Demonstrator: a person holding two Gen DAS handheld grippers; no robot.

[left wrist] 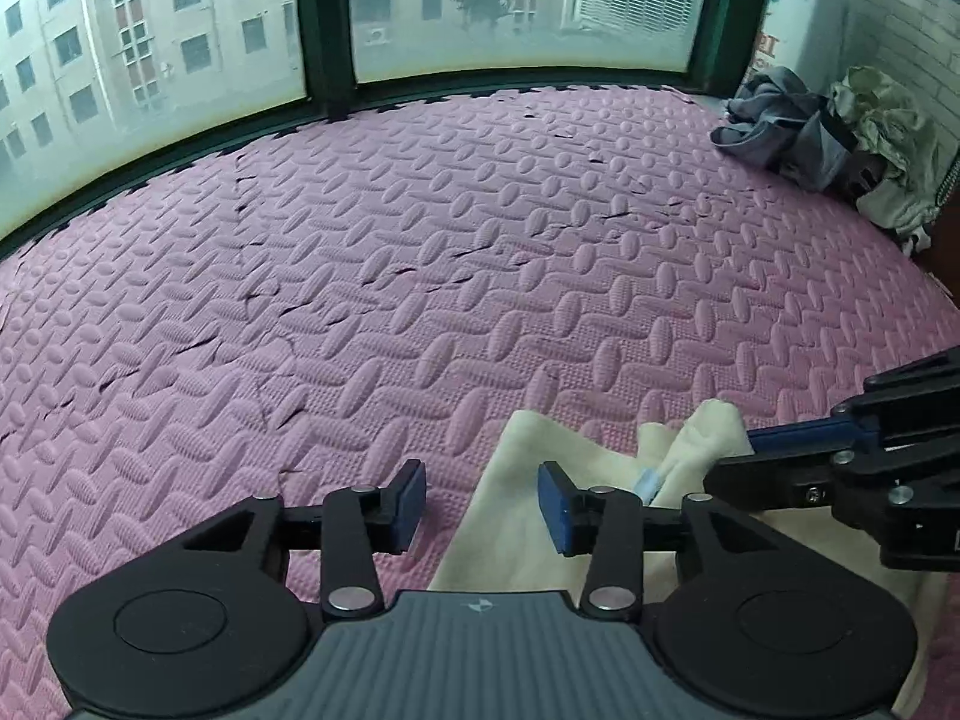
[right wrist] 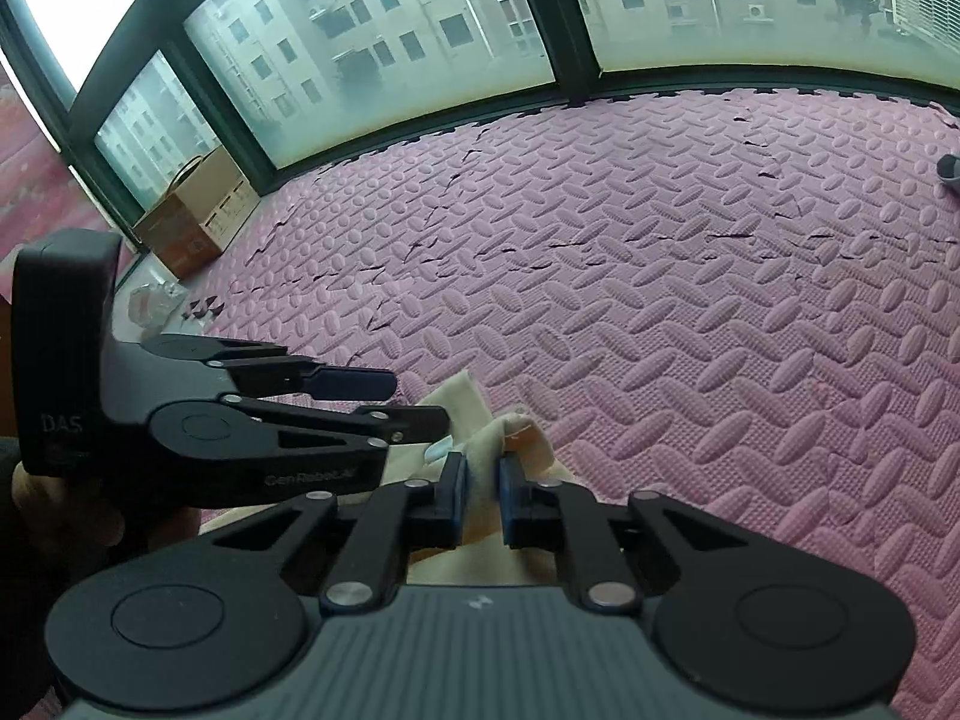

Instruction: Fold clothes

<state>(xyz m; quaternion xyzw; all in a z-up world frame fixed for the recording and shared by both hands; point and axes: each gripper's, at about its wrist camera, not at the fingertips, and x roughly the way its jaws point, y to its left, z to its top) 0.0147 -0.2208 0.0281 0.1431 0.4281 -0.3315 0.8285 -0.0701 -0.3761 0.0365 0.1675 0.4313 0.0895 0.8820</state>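
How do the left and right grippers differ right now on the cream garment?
The left gripper stands open, with nothing pinched between its pads; the right gripper is shut on a fold of the cream garment. The left hovers over the garment's edge, the right at its bunched corner. Both point down at the pink foam mat.

On the foam mat point(left wrist: 420, 252), the cloth point(left wrist: 528, 510) lies at the near edge, away from the window point(left wrist: 510, 6). A clothes pile point(left wrist: 840, 138) sits far right; a cardboard box point(right wrist: 192, 222) far left beside the window.
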